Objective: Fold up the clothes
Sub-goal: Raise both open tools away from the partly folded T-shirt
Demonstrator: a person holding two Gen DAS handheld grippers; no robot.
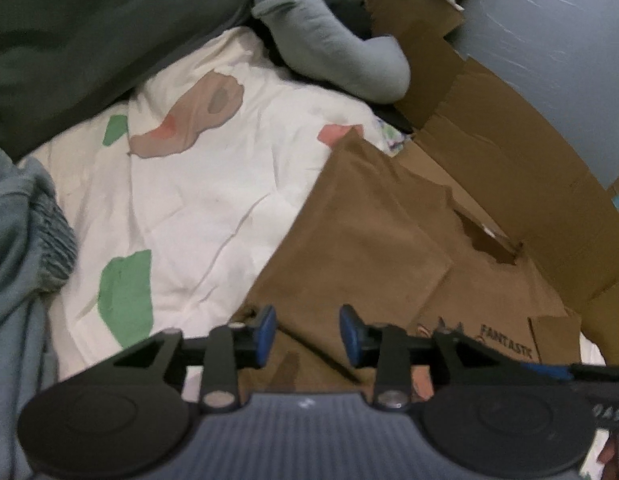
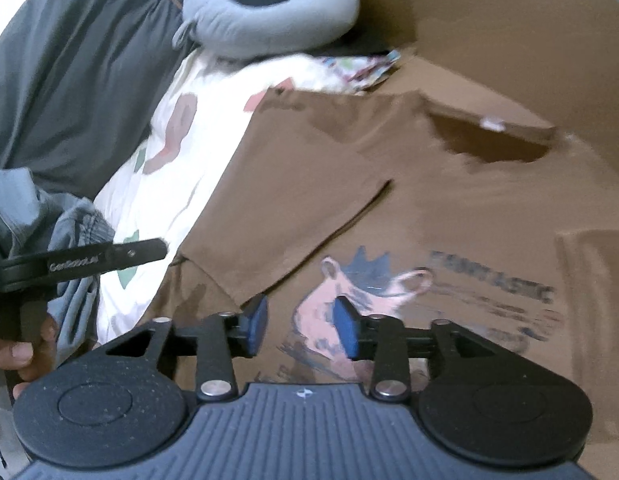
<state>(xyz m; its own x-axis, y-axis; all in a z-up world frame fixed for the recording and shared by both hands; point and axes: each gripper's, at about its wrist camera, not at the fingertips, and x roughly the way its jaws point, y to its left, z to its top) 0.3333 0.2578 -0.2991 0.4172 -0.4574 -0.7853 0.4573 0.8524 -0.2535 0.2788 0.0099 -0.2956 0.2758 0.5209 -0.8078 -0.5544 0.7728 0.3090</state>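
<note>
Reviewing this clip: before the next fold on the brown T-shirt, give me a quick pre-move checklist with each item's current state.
1. Left gripper empty: ok, jaws apart, nothing between the pads.
2. Right gripper empty: ok, jaws apart above the print.
3. T-shirt lying flat on the bedsheet: ok; one sleeve already folded over the chest.
4. Neckline visible for alignment: ok, seen in the right wrist view.
5. Fold area free of other items: not ok; the cardboard touches the shirt's far edge, and blue-grey pants lie nearby.
6. Bottom hem position: cannot tell, out of both views.
</note>
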